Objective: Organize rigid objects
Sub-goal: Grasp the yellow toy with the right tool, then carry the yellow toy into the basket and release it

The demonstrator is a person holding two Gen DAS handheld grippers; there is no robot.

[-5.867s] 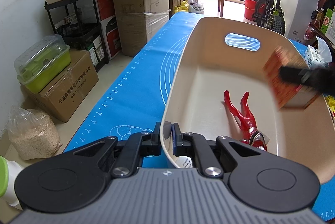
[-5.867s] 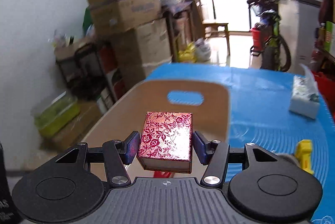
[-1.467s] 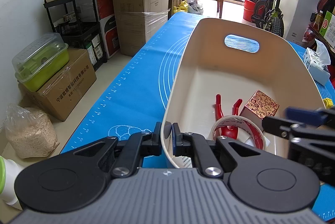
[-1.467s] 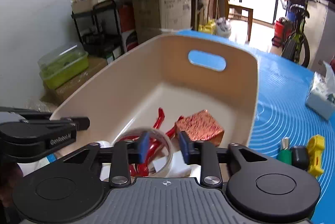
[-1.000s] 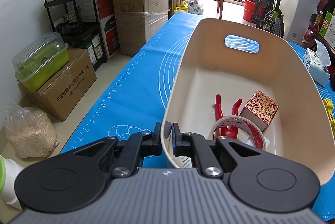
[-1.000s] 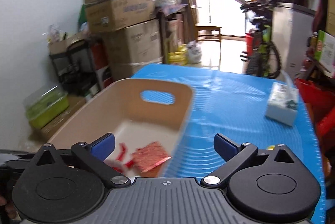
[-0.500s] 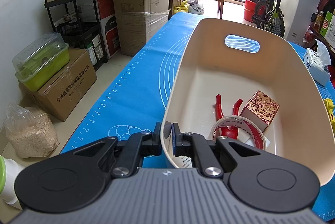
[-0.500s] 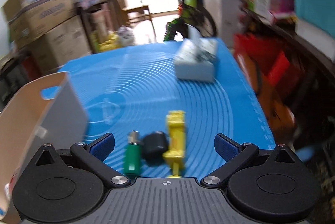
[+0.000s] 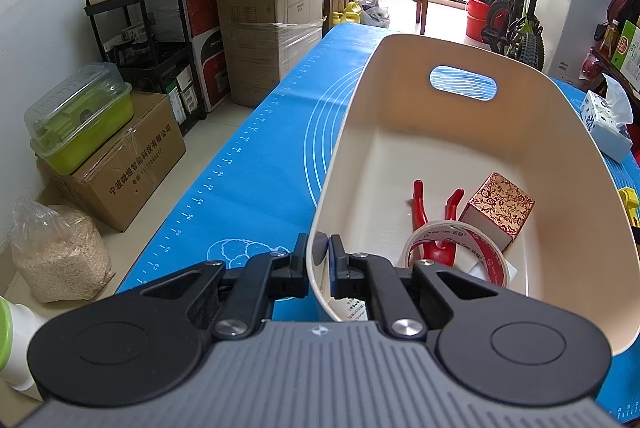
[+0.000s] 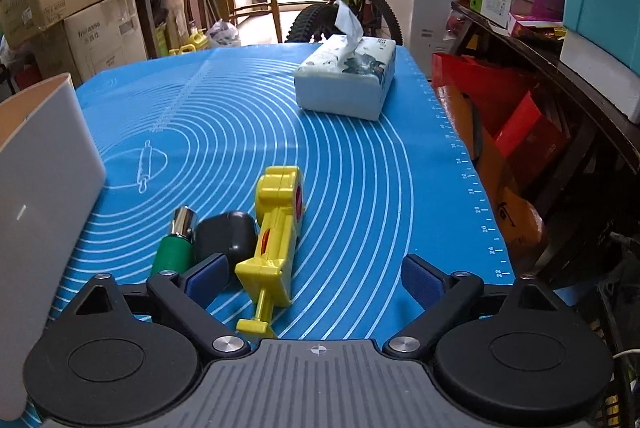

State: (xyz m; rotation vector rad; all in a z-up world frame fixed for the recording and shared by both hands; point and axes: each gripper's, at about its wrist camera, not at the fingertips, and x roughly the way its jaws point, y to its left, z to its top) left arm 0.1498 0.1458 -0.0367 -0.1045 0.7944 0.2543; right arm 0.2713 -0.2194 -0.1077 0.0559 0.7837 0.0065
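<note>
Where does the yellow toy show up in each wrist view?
Left wrist: yellow toy is a sliver at the right edge, beyond the beige bin.
Right wrist: it lies low centre, beside a black object.
Shared landmark: tissue pack.

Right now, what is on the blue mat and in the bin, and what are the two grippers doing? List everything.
Bin: 1, cream, on the mat, handle slot at the far end.
Mat: 1, blue with white rings, covering the table.
Red toy figure: 1, red, in the bin, partly under the tape roll.
Tape roll: 1, white and red, in the bin, near end.
Patterned box: 1, red and gold, in the bin beside the figure.
Yellow toy: 1, on the mat.
Black case: 1, left of the yellow toy.
Green cylinder: 1, silver cap, left of the case.
Tissue pack: 1, white, far end.
Left gripper: shut on the bin's near rim.
Right gripper: open, just been closing, around the yellow toy's near end.
</note>
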